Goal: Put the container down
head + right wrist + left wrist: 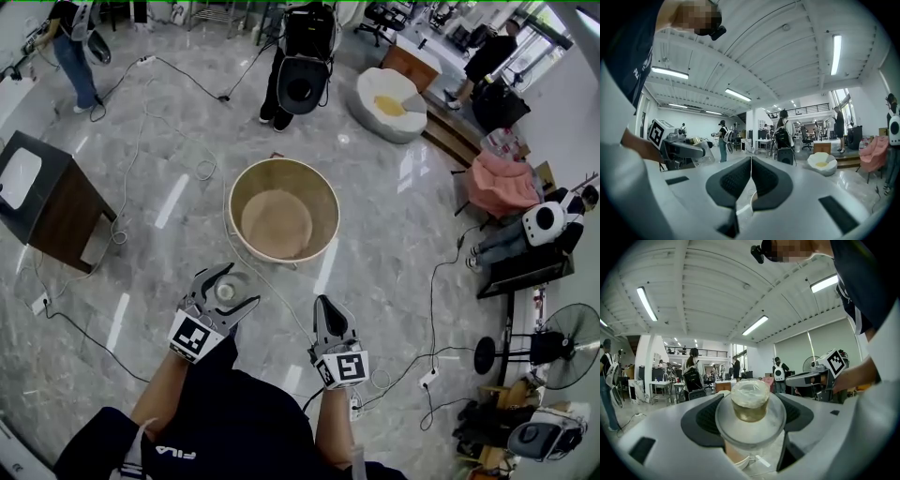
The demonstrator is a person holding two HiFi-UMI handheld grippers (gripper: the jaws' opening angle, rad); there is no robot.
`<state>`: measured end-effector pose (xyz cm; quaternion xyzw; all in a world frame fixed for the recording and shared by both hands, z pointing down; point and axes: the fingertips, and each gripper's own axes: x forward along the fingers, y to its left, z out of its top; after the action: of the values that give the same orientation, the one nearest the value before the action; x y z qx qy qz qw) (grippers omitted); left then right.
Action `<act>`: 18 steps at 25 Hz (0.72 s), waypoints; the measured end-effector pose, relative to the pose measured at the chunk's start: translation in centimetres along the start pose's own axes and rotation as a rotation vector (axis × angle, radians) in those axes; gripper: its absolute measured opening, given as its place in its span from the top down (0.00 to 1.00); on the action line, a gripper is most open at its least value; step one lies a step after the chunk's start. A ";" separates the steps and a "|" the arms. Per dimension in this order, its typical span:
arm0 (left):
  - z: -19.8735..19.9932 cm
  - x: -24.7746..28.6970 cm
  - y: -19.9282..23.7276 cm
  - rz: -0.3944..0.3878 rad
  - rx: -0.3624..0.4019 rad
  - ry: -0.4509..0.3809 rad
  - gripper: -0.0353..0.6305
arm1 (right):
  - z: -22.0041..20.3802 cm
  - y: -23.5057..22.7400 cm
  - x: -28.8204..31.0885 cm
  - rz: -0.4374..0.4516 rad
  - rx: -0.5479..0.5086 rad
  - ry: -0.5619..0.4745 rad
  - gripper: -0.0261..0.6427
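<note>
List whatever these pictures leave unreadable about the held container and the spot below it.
- Contents of the container: the left gripper view shows only a yellowish haze through its cloudy wall, and it is too small in the head view.
- Its lower part: hidden between the left gripper's jaws in that view.
- Its height above the floor: no view shows it side-on.
- Floor under the right gripper: mostly covered by its own shut jaws.

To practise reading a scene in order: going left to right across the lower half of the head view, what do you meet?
dark cabinet → left gripper, shut on the container → right gripper, shut with nothing in it → fan
</note>
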<state>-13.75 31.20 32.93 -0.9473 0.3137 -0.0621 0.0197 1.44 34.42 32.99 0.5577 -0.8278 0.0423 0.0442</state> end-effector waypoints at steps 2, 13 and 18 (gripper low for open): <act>0.1 0.9 1.9 -0.012 -0.003 0.002 0.41 | 0.4 -0.2 2.1 -0.003 -0.007 0.005 0.92; 2.6 6.5 9.3 -0.090 0.038 -0.035 0.41 | 3.0 -2.4 9.8 -0.061 -0.009 -0.026 0.92; 3.3 8.7 9.2 -0.106 0.037 -0.036 0.41 | 3.1 -4.4 10.7 -0.059 -0.003 -0.026 0.92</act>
<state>-11.83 18.61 29.89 -0.9630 0.2616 -0.0516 0.0395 1.42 22.60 31.25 0.5822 -0.8116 0.0327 0.0355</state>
